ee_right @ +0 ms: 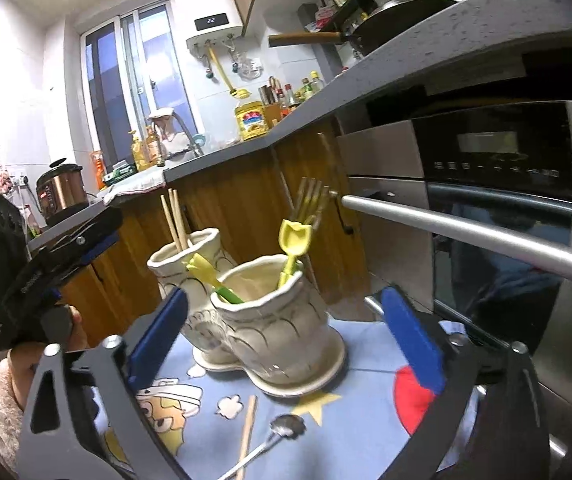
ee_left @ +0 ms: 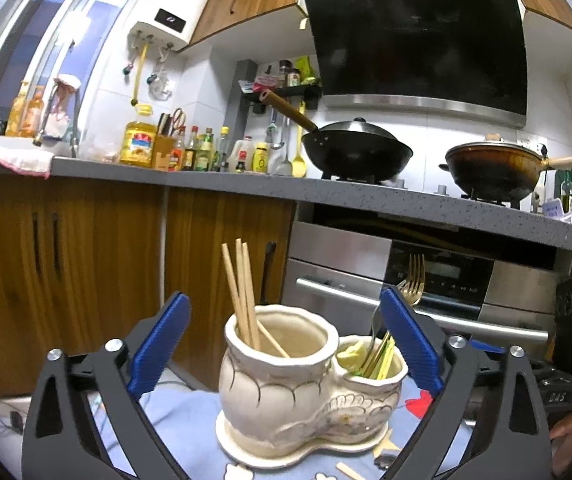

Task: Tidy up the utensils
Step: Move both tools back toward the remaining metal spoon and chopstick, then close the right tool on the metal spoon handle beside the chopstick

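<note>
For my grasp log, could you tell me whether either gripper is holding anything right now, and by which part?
Nothing is held. The left gripper and the right gripper are both open, with only the ceramic holder seen beyond their fingers.

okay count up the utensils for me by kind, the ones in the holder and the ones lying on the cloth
Chopsticks: 5 (4 in the holder, 1 lying on the cloth)
Gold fork: 1
Yellow-green plastic utensils: 2
Metal spoon on the cloth: 1
Total: 9

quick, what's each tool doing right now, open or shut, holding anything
Left tool: open, holding nothing, fingers on either side of the ceramic holder.
Right tool: open, holding nothing, same holder ahead of it.
</note>
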{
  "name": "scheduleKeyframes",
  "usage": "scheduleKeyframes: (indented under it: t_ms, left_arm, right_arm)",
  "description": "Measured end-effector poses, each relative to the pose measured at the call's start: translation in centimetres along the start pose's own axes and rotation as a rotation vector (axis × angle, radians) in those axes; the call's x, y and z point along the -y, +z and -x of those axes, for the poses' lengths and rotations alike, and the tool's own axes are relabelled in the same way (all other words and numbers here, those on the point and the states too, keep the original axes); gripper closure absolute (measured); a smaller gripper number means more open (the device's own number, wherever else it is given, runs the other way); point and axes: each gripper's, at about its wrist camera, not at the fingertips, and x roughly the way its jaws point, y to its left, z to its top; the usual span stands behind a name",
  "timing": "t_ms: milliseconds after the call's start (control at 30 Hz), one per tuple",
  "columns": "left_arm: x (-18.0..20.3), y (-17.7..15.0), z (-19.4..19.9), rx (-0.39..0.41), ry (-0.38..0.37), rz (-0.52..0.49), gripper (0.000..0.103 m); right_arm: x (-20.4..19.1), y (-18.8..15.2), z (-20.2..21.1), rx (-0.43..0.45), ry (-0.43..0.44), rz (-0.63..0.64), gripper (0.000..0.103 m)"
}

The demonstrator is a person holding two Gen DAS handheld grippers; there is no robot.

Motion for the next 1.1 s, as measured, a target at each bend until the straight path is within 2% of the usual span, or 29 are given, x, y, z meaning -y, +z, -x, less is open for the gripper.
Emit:
scheduleKeyframes:
  t_ms: [133, 400, 667, 833, 1100]
  left_arm:
    - [0.3, -0.9, 0.8, -0.035, 0.017, -0.01, 0.005]
    - [1.2, -3.9, 1.3, -0.166, 0.013, -0.037, 0.005]
    - [0.3, -5.9, 1.7, -0.271, 0.017, 0.023, 0.005]
    - [-0.3, -6.5, 1.3, -0.295, 0.039, 0.031, 0.005]
    - [-0.3, -7.1, 0.5, -0.334, 0.052, 0.012, 0.005]
  right_arm:
    - [0.5, -0.9, 0.9, -0.02, -0.024, -0.004, 0.005]
    - [1.1, -2.7, 1.4, -0.103, -0.056, -0.017, 0.005]
    - [1.7, -3.8, 1.4, -0.172, -0.077, -0.039, 0.005]
    - [1.7, -4.1, 0.9, -0.216, -0.078, -0.037, 0.005]
    - [0.7, -5.2, -1.4, -0.366, -0.044, -0.028, 0.005]
